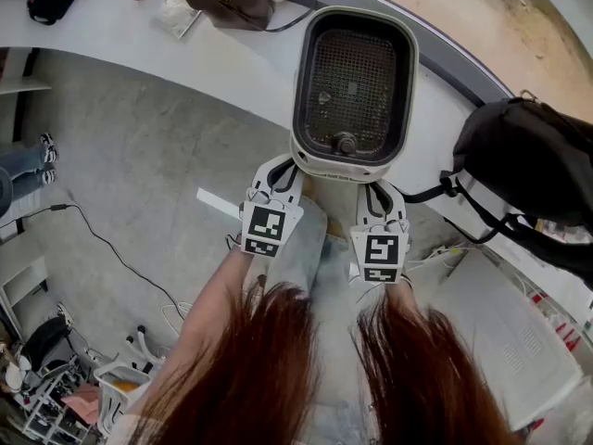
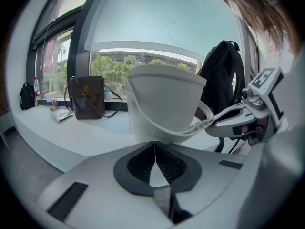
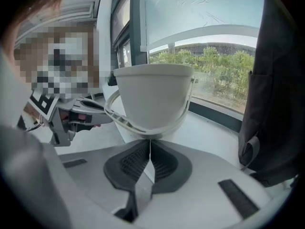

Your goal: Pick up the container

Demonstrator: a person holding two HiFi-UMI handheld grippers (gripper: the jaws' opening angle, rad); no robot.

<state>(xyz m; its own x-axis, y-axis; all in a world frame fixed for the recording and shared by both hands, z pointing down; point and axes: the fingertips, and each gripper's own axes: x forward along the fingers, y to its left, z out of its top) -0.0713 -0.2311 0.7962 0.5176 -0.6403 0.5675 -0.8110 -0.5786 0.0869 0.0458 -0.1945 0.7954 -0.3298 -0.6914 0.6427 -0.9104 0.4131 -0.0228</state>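
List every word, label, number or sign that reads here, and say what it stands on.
No text reads clearly anywhere.
Marker cubes: black-and-white square code patterns, not letters.
Bottle: label too small to read.
Brown bag: round clasp, no lettering legible.
Container: no print visible.

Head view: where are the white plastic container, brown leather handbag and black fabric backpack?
white plastic container (image 1: pixel 352 91), head view, inner mesh floor.
brown leather handbag (image 1: pixel 232 3), head view, its side.
black fabric backpack (image 1: pixel 533 160), head view, its body.
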